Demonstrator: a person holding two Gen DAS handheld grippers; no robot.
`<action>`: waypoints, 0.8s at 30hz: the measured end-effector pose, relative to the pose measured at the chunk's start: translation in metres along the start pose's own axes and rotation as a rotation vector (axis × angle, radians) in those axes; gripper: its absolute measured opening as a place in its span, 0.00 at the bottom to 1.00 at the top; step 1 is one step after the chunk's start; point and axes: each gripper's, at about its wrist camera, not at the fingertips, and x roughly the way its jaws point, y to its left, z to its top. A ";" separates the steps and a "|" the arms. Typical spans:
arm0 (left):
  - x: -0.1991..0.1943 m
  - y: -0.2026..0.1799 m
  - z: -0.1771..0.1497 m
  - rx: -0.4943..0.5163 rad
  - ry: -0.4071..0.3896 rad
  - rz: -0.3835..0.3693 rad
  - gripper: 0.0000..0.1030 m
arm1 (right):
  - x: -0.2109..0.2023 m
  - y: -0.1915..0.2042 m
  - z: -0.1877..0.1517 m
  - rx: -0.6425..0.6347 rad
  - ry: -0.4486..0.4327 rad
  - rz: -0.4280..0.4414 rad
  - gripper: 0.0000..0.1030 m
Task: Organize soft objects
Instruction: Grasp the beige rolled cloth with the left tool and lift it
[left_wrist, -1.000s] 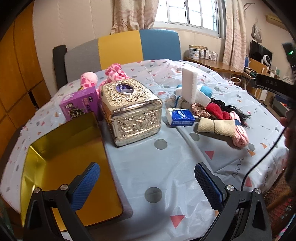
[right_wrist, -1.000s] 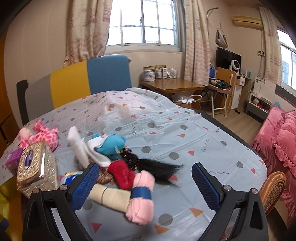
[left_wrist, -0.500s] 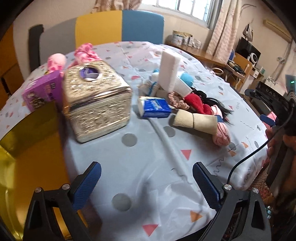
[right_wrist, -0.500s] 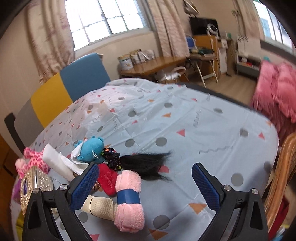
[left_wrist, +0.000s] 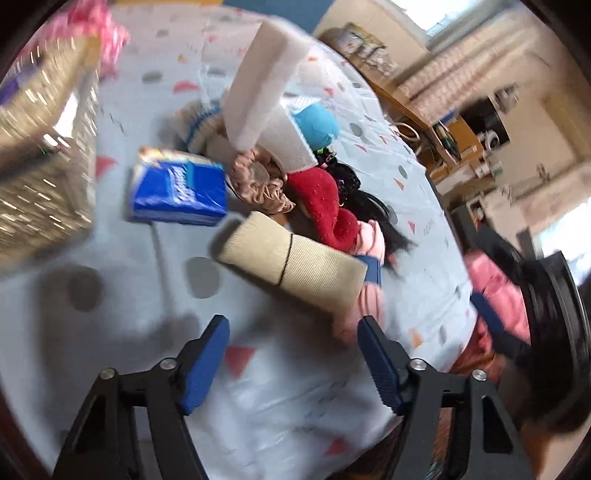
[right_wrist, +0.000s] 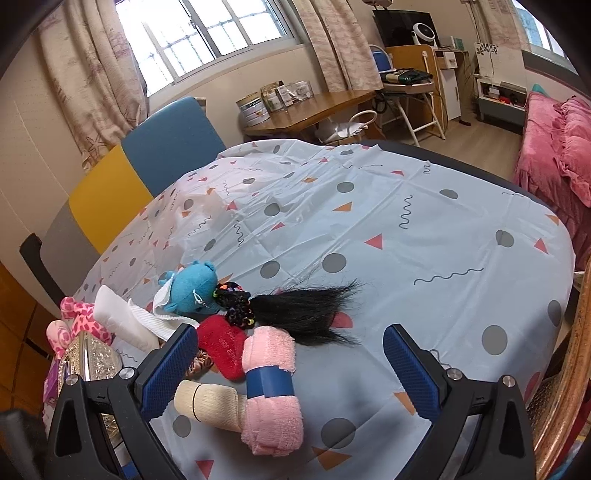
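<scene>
Beige rolled cloth (left_wrist: 291, 267) lies just ahead of the left gripper (left_wrist: 293, 360), its empty fingers closing, while the right gripper's (right_wrist: 290, 363) fingers stand spread over the pink towel (right_wrist: 271, 391).

One beige roll (right_wrist: 208, 405), one pink towel roll (right_wrist: 272, 398) and one red plush heart (right_wrist: 223, 346) lie together. One blue plush toy (right_wrist: 194, 287), one black hairpiece (right_wrist: 299, 309), one tissue pack (left_wrist: 177, 192).

Round table (right_wrist: 424, 229) (patterned cloth): pink towel roll (right_wrist: 271, 402), beige roll (right_wrist: 210, 404), black hairpiece (right_wrist: 299, 308).
</scene>
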 end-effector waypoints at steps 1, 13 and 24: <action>0.005 0.000 0.003 -0.030 0.009 -0.015 0.68 | 0.000 -0.001 0.000 0.002 0.001 0.005 0.99; 0.057 0.004 0.031 -0.306 -0.002 -0.076 0.41 | 0.009 -0.002 0.000 0.022 0.044 0.033 0.99; 0.029 0.008 0.021 -0.046 -0.055 0.009 0.29 | 0.014 0.004 -0.004 -0.006 0.089 0.043 0.85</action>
